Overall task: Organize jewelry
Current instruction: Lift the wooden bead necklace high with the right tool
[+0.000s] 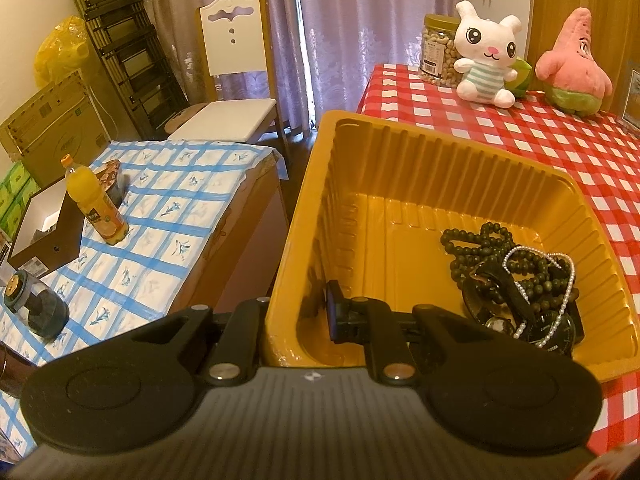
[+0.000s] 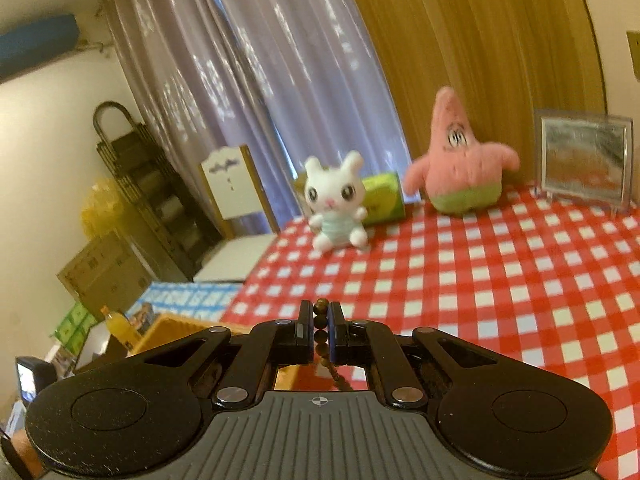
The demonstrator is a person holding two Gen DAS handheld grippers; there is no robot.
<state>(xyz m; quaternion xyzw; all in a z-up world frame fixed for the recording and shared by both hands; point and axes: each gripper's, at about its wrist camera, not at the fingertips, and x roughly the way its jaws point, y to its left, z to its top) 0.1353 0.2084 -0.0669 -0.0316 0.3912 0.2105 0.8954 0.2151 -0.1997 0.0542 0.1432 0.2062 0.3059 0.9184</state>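
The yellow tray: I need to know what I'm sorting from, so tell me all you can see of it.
The yellow tray is a glossy, thin plastic tub with ribbed walls and a flat rim, sitting open and upright at the checkered tablecloth's edge. The left gripper clamps its near-left wall, one finger inside. In its right corner lie tangled dark beads, a pearl strand and a watch.

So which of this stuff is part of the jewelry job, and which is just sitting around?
Job: yellow tray, dark bead strands, pearl strand, watches, bead strand in right tongs.
Lying about: bunny plush, pink plush, nut jar, juice bottle.
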